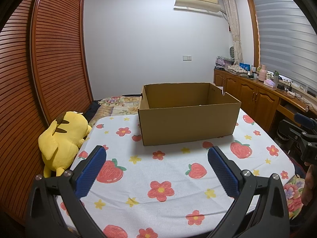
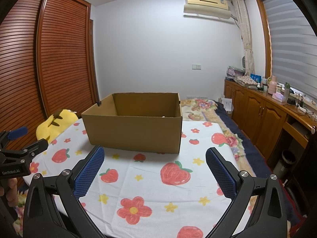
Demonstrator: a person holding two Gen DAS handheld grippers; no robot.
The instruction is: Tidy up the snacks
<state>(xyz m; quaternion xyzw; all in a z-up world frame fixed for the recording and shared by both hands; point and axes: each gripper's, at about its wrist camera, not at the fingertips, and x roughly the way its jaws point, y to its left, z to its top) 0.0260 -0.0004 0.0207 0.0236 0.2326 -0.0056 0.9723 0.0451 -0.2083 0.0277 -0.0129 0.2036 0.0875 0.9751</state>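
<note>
An open brown cardboard box [image 1: 188, 123] [image 2: 134, 132] stands on a table covered by a white cloth [image 1: 158, 168] [image 2: 150, 180] printed with strawberries and flowers. Its inside is mostly hidden by the near wall; no snacks show. My left gripper [image 1: 156, 154] hovers over the cloth in front of the box, open, with nothing between its blue pads. My right gripper [image 2: 154, 156] is likewise open and empty, just short of the box. Each gripper appears at the edge of the other's view, the right gripper [image 1: 305, 132] and the left gripper [image 2: 21, 144].
A yellow plush toy [image 1: 61, 140] [image 2: 53, 123] lies at the table's left edge against a slatted wooden wardrobe [image 1: 49, 59]. A bed with a floral quilt [image 2: 204, 107] is behind the table. A wooden cabinet [image 2: 263, 115] with clutter runs along the right wall.
</note>
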